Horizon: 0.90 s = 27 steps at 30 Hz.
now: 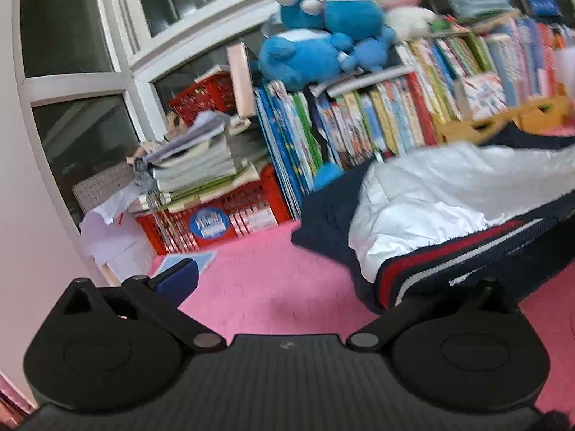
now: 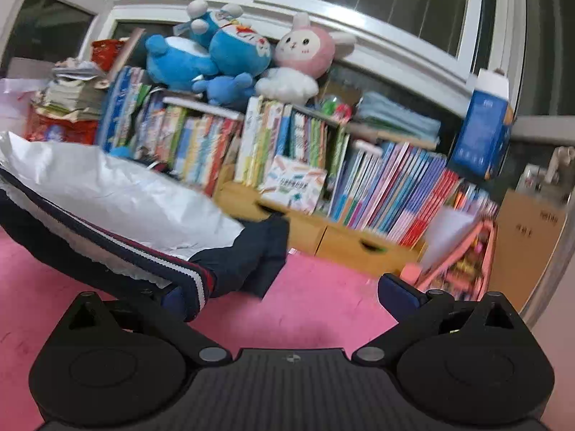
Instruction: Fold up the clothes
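Both grippers gape wide over the pink mat (image 1: 273,287), gripping nothing. The left gripper (image 1: 323,283) has the jacket (image 1: 431,215) draped over its right finger; the right gripper (image 2: 287,291) has the jacket's hem against its left finger (image 2: 172,296).

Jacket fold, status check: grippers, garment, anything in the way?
Both grippers, left and right, open, holding nothing. Navy jacket on pink mat, white lining up, striped hem by right's left finger. Nothing in the way.
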Motion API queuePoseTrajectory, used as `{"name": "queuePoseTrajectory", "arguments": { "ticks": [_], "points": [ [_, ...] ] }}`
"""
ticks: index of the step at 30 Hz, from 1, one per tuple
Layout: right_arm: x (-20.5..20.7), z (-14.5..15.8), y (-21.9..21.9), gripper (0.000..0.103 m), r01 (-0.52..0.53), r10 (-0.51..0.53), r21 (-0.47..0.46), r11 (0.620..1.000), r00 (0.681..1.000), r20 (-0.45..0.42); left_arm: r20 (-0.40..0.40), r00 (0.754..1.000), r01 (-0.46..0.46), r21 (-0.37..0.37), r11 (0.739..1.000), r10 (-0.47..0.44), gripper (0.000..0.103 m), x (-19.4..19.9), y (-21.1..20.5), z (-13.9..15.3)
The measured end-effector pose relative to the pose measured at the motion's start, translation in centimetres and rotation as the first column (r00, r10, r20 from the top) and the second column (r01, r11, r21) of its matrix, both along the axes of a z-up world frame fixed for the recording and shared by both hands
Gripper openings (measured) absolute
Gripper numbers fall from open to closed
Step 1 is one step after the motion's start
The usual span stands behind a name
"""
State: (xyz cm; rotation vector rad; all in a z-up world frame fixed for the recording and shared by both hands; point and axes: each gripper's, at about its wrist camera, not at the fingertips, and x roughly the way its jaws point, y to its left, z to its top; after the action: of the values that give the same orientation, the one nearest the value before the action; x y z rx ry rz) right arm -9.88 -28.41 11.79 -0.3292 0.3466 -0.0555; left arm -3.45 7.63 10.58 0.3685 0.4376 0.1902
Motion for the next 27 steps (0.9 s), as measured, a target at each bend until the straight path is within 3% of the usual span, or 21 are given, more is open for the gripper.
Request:
{"name": "queuePoseTrajectory", "arguments": {
  "ticks": [4,10,16,21,27],
  "points": [
    [-2.8,-2.3,0.5,0.103,-0.008,0.006,-0.026,1.000,0.997,-0.072,-0.049,0.998,0.029,0.010,1.000,-0.028,0.103,-2.6,0.1,-1.4],
    [-5.4,-5.5,-0.1,0.103,-0.012,0.014,0.013,1.000,0.986,-0.168,-0.122,0.990,0.070,0.018,0.997,-0.068,0.103,-6.3,0.4,-3.4],
    [-6.1,-7.5,0.5,0.103,-0.016,0.027,0.050,0.999,0.973,-0.228,-0.177,0.981,0.088,0.054,0.995,-0.078,0.103,-6.7,-0.1,-5.4],
    [-6.5,-8.1,3.7,0.103,-0.052,0.050,-0.013,0.999,0.986,-0.158,-0.140,0.988,0.082,0.134,0.988,-0.063,0.103,-6.9,-1.4,-6.3],
    [-6.3,-8.5,8.0,0.103,-0.146,0.134,-0.133,0.980,0.987,-0.093,-0.117,0.992,0.051,0.087,0.995,-0.041,0.103,-6.1,-1.1,-6.4]
  ]
}}
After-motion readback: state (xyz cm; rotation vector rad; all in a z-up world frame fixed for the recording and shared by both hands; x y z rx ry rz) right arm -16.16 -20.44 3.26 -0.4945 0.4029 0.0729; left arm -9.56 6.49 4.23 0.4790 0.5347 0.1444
